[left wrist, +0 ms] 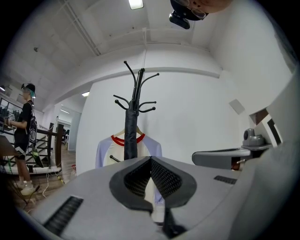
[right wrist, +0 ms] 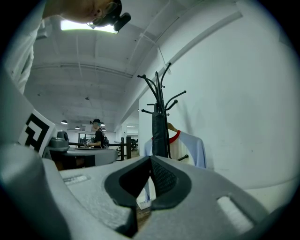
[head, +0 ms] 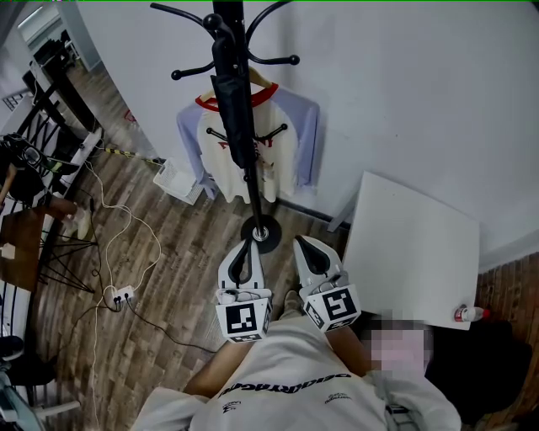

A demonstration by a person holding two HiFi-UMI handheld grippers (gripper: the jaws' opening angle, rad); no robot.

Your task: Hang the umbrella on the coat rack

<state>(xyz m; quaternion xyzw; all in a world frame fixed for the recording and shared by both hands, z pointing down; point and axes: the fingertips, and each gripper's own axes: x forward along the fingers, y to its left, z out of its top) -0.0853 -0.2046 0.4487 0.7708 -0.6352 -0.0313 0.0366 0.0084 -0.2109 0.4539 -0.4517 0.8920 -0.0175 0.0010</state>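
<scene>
Head view: both my grippers sit low in the middle and point toward 12 o'clock at the coat rack (head: 227,15). My left gripper (head: 248,252) has its jaws together and holds nothing. My right gripper (head: 307,251), just beside it at 3 o'clock, is likewise closed and empty. The folded black umbrella (head: 232,93) hangs on the rack along its pole, in front of a shirt (head: 290,143) on a hanger. A white counter (head: 413,244) lies at 3 o'clock. At 10 o'clock from the rack's base a white basket (head: 174,179) sits on the floor, and I cannot make out its contents.

Left gripper view: my pads meet, with nothing between them. The umbrella (left wrist: 131,136) hangs at 12 o'clock beyond them.

Right gripper view: again the jaws are together and empty. The umbrella (right wrist: 159,133) hangs at 12 o'clock.
</scene>
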